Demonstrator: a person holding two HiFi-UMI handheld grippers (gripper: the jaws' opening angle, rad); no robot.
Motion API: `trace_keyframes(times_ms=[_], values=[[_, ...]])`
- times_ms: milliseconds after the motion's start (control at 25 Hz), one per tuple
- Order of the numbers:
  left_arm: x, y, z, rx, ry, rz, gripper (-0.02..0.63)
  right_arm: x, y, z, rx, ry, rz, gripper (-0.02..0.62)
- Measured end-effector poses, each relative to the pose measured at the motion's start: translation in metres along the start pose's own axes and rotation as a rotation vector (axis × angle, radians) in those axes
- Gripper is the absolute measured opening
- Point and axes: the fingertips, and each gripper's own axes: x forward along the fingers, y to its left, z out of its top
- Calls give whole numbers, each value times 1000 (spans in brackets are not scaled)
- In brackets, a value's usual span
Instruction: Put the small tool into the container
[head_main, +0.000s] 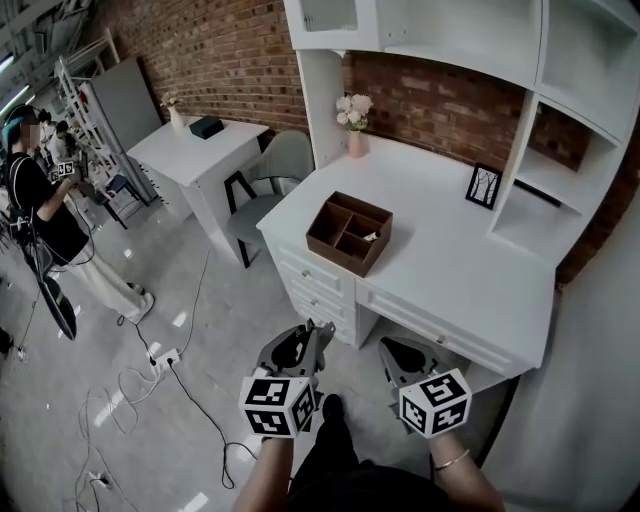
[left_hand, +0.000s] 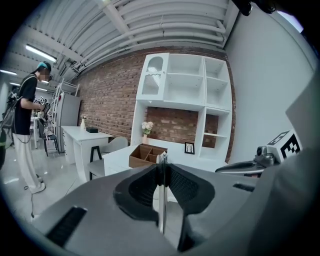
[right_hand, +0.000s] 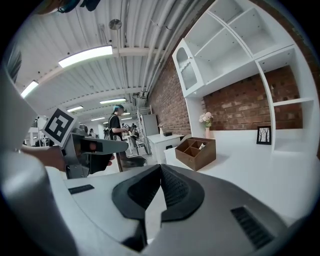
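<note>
A brown wooden container (head_main: 350, 232) with several compartments stands on the white desk (head_main: 450, 270); it also shows in the left gripper view (left_hand: 146, 155) and the right gripper view (right_hand: 196, 151). A small white item (head_main: 372, 237) lies in one compartment. My left gripper (head_main: 318, 330) hangs over the floor in front of the desk, shut on a thin flat metal tool (left_hand: 162, 200) that stands edge-on between its pads and pokes past the tips. Beside it, my right gripper (head_main: 398, 352) is shut with nothing in it (right_hand: 160, 167).
A flower vase (head_main: 354, 120) and a small picture frame (head_main: 484, 186) stand at the back of the desk under white shelves. A grey chair (head_main: 270, 170) and a second white table (head_main: 195, 150) are to the left. A person (head_main: 45, 215) stands far left; cables and a power strip (head_main: 165, 355) lie on the floor.
</note>
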Motion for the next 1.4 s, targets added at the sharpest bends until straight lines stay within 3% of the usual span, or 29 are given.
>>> trace_keyframes(times_ms=[720,1400], values=[[146,123,67,1,2,-80,71,177,-47,68,3,-14,-52,5],[229,148,107,22,-12,-180,71,232,-87,83,28,-7,-139,5]])
